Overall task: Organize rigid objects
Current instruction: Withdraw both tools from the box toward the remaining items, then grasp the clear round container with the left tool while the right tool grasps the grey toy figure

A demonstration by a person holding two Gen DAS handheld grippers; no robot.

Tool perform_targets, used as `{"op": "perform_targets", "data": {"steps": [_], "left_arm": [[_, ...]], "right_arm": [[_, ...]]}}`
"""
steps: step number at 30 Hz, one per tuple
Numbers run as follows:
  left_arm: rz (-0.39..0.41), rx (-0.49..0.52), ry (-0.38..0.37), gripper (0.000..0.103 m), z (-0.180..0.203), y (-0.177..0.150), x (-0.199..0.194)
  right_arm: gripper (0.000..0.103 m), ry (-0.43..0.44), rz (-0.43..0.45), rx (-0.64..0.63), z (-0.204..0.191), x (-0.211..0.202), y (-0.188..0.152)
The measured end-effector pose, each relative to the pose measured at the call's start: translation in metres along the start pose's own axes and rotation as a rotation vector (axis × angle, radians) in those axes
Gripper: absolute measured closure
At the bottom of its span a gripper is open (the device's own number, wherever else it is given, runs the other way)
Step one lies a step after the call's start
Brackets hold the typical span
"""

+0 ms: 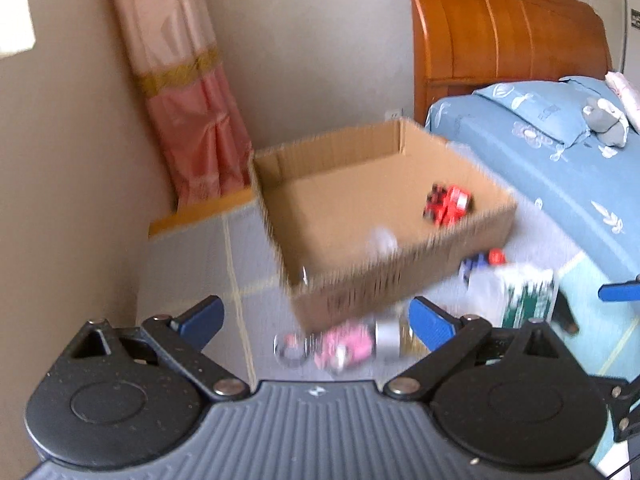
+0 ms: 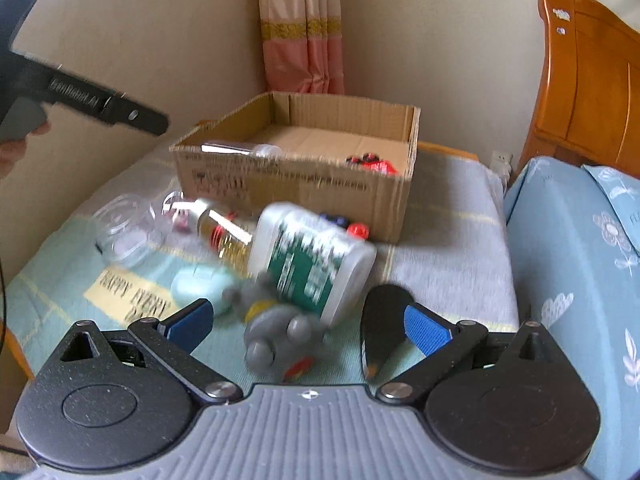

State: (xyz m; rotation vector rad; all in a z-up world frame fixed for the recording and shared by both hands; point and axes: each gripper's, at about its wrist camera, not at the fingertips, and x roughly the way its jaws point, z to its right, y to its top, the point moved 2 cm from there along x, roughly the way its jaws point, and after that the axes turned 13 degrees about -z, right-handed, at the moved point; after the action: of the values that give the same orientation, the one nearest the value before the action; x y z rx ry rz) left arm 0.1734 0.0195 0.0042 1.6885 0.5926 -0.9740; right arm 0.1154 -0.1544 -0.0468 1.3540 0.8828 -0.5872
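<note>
An open cardboard box (image 1: pixel 400 280) (image 2: pixel 296 184) stands on a cloth-covered table. A red toy car (image 1: pixel 448 204) (image 2: pixel 372 164) and a clear bottle (image 2: pixel 240 148) lie inside it. My left gripper (image 1: pixel 316 316) is open and empty above the box's near wall, over a pink toy (image 1: pixel 344 344). My right gripper (image 2: pixel 308 320) is open and empty, with a grey toy (image 2: pixel 276 332) between its fingers. A white bottle with a green label (image 2: pixel 312 260) (image 1: pixel 520 292) and a yellow-liquid bottle (image 2: pixel 224 236) lie in front of the box.
A clear plastic lid (image 2: pixel 124 232), a pale blue object (image 2: pixel 200 284), a black oval object (image 2: pixel 384 320) and a small blue-red toy (image 2: pixel 348 226) lie on the table. A bed with blue bedding (image 2: pixel 580 264) and a wooden headboard (image 1: pixel 500 40) stand to the right. A curtain (image 2: pixel 304 28) hangs behind.
</note>
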Motion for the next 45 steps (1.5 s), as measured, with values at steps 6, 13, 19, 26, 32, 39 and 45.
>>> {"op": "perform_targets", "data": {"steps": [6,13,19,26,32,39,45], "left_arm": [[-0.008,-0.056,0.015,0.004,-0.008,-0.046,0.006],[-0.002,-0.111,0.018,0.004,-0.011,-0.083,0.013],[-0.048,-0.141,0.027,0.004,-0.020,-0.097,0.033],[-0.056,-0.155,-0.009,0.004,-0.025,-0.097,0.046],[-0.062,-0.127,-0.008,0.004,-0.022,-0.096,0.057],[-0.070,-0.146,-0.042,0.004,-0.027,-0.094,0.069],[-0.068,-0.163,-0.061,0.001,-0.028,-0.090,0.075]], "right_arm": [[0.000,0.007,-0.042,0.007,-0.021,0.014,-0.022],[0.000,0.019,-0.084,0.079,-0.036,0.040,-0.029],[0.000,-0.075,-0.083,0.085,-0.045,0.053,-0.025],[0.000,-0.132,-0.063,0.125,-0.035,0.057,-0.023],[0.000,-0.199,-0.074,0.243,-0.011,0.050,-0.029],[0.000,-0.213,-0.090,0.255,-0.012,0.047,-0.034],[0.000,-0.213,-0.085,0.256,-0.011,0.047,-0.035]]}}
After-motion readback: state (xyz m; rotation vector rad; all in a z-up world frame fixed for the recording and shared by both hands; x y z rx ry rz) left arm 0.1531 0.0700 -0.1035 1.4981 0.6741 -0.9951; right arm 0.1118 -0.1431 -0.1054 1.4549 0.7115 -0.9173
